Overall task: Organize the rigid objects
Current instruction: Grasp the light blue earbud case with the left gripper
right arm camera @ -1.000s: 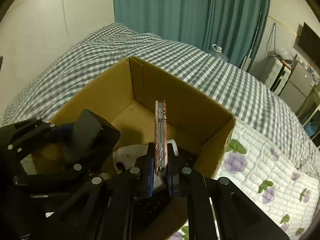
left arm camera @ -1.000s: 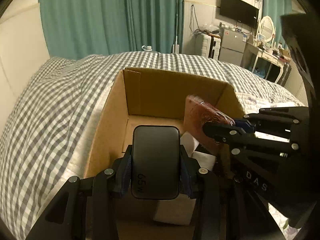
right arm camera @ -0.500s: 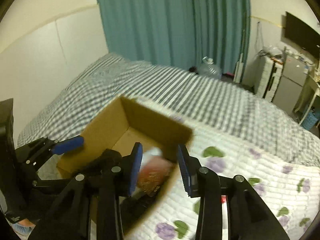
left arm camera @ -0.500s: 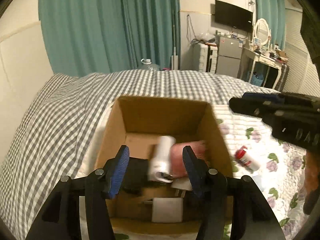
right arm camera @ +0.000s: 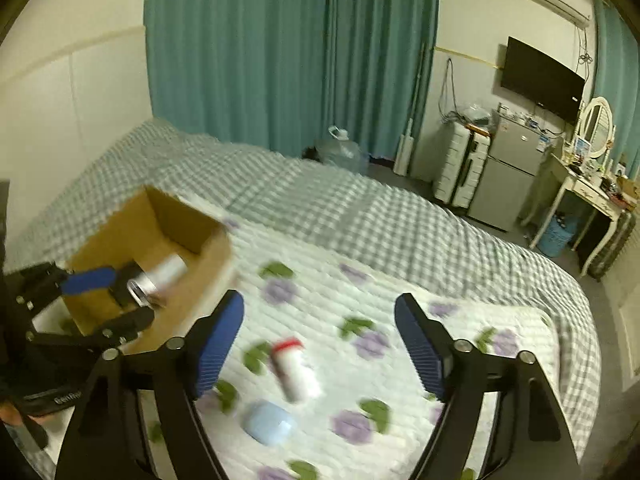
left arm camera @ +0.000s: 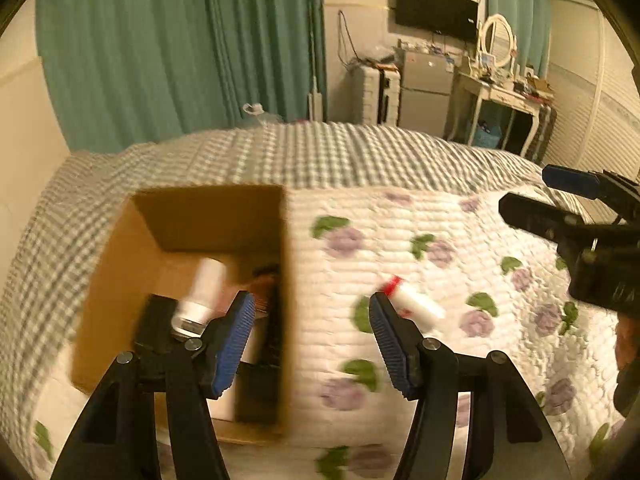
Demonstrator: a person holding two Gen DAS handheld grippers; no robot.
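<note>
An open cardboard box (left arm camera: 120, 256) sits on the bed; it also shows in the right wrist view (right arm camera: 132, 232). Inside lie a white tube (left arm camera: 202, 292), a black charger and a reddish item. A white bottle with a red cap (left arm camera: 412, 300) lies on the floral quilt, also in the right wrist view (right arm camera: 296, 370). A light blue case (right arm camera: 268, 422) lies beside it. My left gripper (left arm camera: 310, 344) is open and empty over the box's right wall. My right gripper (right arm camera: 320, 344) is open and empty above the bottle.
The floral quilt (right arm camera: 400, 320) covers the near bed; a checked blanket (right arm camera: 320, 208) lies beyond. Teal curtains, a fridge (right arm camera: 508, 176) and a dressing table (right arm camera: 588, 196) stand at the room's far side.
Both grippers let go of their items into the box, opened wide, rose and swung right toward the quilt. The charger and the reddish item now lie in the box.
</note>
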